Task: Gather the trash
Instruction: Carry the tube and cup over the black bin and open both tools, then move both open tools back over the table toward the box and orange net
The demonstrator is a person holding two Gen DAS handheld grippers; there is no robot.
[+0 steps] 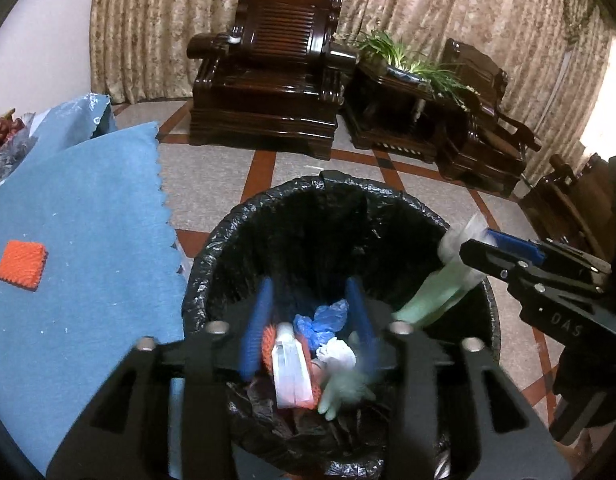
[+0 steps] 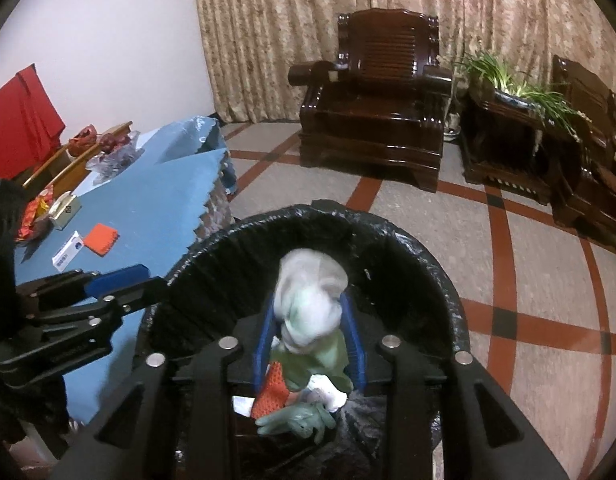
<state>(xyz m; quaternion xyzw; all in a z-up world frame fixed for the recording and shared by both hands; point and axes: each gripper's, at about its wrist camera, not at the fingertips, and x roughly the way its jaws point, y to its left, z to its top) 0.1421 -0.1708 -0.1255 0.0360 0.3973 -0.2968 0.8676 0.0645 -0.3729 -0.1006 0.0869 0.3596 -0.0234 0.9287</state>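
Note:
A bin lined with a black bag (image 1: 292, 204) (image 2: 387, 240) stands on the floor beside the table. It holds trash: a blue glove (image 1: 321, 322), white crumpled paper (image 1: 335, 352), a clear packet (image 1: 290, 368), an orange net and a pale green glove (image 1: 339, 392) (image 2: 300, 420). My left gripper (image 1: 311, 312) is open and empty above the bin's mouth. My right gripper (image 2: 309, 328) (image 1: 483, 248) is shut on a pale green and white plastic glove (image 2: 308, 304) (image 1: 431, 292) that hangs over the bin's right rim. An orange net piece (image 1: 22, 264) (image 2: 102, 238) lies on the table.
The table has a blue cloth (image 1: 88, 240) (image 2: 156, 208) with a zigzag edge, a small white box (image 2: 66, 254), a silver box (image 2: 64, 208) and snack packets. Dark wooden armchairs (image 1: 268, 80) (image 2: 375, 92), a plant stand (image 1: 391, 108) and curtains stand behind on tiled floor.

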